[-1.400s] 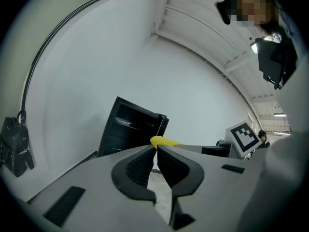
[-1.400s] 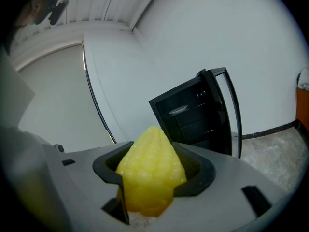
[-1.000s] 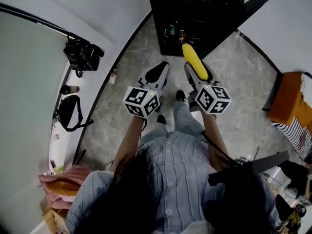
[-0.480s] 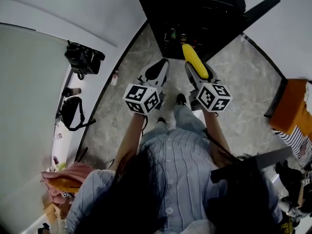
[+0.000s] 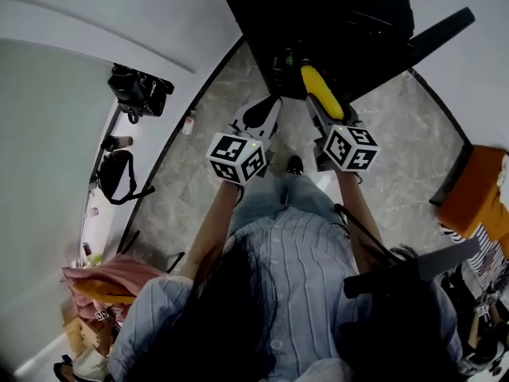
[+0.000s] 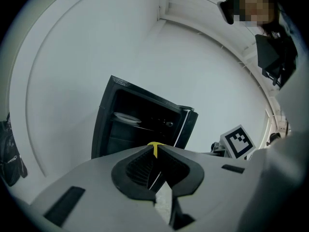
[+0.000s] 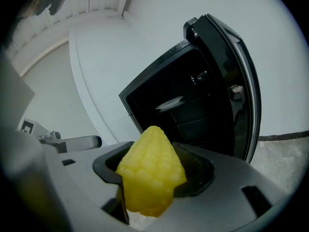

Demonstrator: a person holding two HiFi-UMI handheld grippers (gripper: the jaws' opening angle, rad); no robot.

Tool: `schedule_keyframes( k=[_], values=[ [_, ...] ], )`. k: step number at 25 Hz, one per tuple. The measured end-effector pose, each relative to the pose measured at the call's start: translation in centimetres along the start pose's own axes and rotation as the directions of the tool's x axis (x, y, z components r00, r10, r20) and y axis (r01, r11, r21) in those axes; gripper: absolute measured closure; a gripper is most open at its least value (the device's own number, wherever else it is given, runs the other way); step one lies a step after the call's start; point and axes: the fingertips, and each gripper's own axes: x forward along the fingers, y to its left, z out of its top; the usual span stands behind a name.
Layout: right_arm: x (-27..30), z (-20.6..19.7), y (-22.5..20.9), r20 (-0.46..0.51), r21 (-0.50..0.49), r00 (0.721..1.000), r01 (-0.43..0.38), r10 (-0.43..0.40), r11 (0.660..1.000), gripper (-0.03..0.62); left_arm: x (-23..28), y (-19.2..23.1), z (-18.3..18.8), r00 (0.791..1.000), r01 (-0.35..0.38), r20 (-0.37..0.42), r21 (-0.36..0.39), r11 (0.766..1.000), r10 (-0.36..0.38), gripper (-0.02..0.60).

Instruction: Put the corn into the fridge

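Right gripper [image 5: 316, 102] pinches the corn [image 5: 320, 91] before the open fridge [image 5: 334, 22] at top centre; left gripper [image 5: 258, 118] is pressed together, empty.

we see the corn [image 7: 150, 170], a yellow cob with neat rows of kernels, clamped between the jaws of the right gripper [image 5: 316, 108]. its tapered tip points forward at the fridge [image 5: 318, 22]. the fridge is small and black. its door [image 7: 231, 81] is swung wide open, and dark shelves show inside. the corn sits near the open front.
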Motion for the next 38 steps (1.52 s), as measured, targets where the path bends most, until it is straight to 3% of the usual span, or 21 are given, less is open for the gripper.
schedule_keyframes(
  k=[11,19,31,38],
  values=[
    [6.9,1.5,-2.7,-0.008,-0.067,1.000,0.027,-0.028,0.997,0.338,3.0,2.0,-0.9,0.998,0.037,-0.044,-0.005,0.999,-0.037,0.549],
    [11.4,1.4,-6.0,-0.017,-0.054,0.996,0.091,-0.092,0.994,0.338,5.7,4.4,-1.7,0.997,0.057,-0.054,-0.010,0.998,-0.057,0.549],
    [17.8,-0.9,-10.7,-0.127,-0.195,0.979,0.134,-0.160,0.972,0.338,7.9,7.8,-3.1,0.997,0.043,-0.065,-0.049,0.998,-0.046,0.549],
    [20.7,-2.1,-12.8,-0.171,-0.171,0.968,0.155,-0.184,0.973,0.338,8.5,8.7,-3.5,0.995,0.057,-0.085,-0.042,0.997,-0.061,0.549]
  ],
)
